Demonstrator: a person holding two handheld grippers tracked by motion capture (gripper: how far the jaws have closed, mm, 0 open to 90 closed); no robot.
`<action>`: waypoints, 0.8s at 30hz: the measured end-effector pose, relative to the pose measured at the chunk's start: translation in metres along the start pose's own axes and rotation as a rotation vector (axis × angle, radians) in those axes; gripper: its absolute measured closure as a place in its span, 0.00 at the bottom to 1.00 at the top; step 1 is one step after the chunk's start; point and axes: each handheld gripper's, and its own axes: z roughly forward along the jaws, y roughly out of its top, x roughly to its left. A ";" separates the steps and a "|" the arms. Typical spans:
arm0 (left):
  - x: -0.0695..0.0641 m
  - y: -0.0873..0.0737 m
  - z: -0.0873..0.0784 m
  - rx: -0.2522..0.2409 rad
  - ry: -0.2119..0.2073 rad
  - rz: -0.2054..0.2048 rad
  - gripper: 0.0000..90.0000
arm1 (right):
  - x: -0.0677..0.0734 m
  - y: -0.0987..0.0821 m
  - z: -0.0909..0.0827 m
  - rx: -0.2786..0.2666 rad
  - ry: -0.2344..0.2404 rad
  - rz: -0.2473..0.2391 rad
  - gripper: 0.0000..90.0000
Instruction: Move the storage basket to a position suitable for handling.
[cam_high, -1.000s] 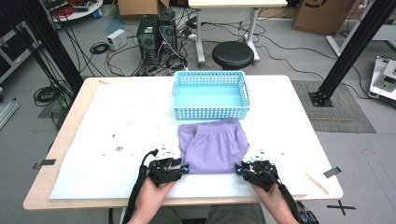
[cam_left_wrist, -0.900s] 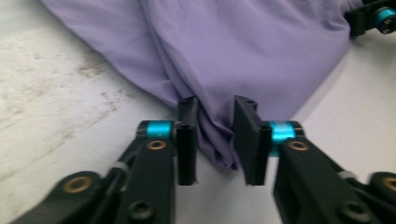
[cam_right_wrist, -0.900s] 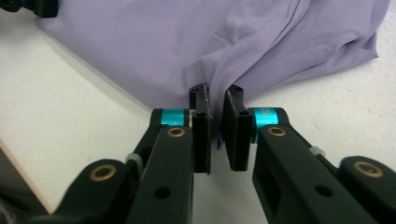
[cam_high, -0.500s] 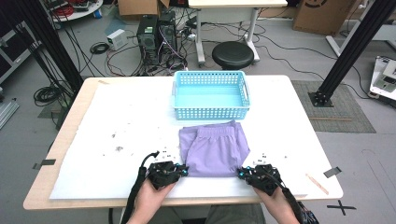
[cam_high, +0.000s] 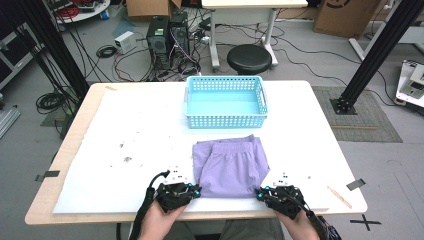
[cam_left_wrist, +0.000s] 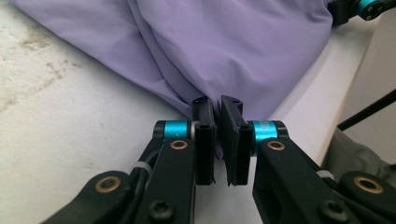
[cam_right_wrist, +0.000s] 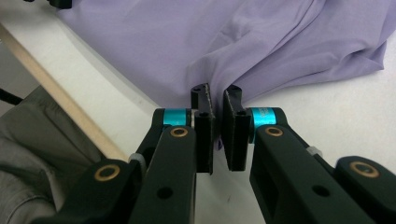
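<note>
Gripper views show both grippers (cam_left_wrist: 217, 105) (cam_right_wrist: 216, 95) pinching purple shorts' (cam_high: 231, 167) corners.

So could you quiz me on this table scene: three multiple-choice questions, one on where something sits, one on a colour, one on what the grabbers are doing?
1. Where is the basket?
A. Beyond the garment
B. On the floor
C. Under the garment

2. What colour is the garment?
A. Red
B. Lilac
C. Green

3. What are the left gripper and right gripper doing?
A. Both wide open
B. Both pinching the garment's near edge
C. Both gripping the basket

Answers: 1 A, it stands farther up the table; 2 B, pale purple cloth; 3 B, fabric sits between both pairs of jaws.
</note>
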 end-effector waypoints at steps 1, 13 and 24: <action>-0.002 -0.001 -0.001 0.002 -0.001 0.004 0.93 | 0.002 -0.002 -0.002 0.004 -0.002 -0.012 0.95; -0.015 -0.008 -0.004 0.007 -0.017 0.028 0.93 | 0.010 -0.011 -0.011 0.009 -0.013 -0.038 0.95; -0.008 0.001 -0.011 -0.018 0.004 0.080 0.53 | 0.006 -0.009 -0.018 -0.057 -0.022 -0.103 0.58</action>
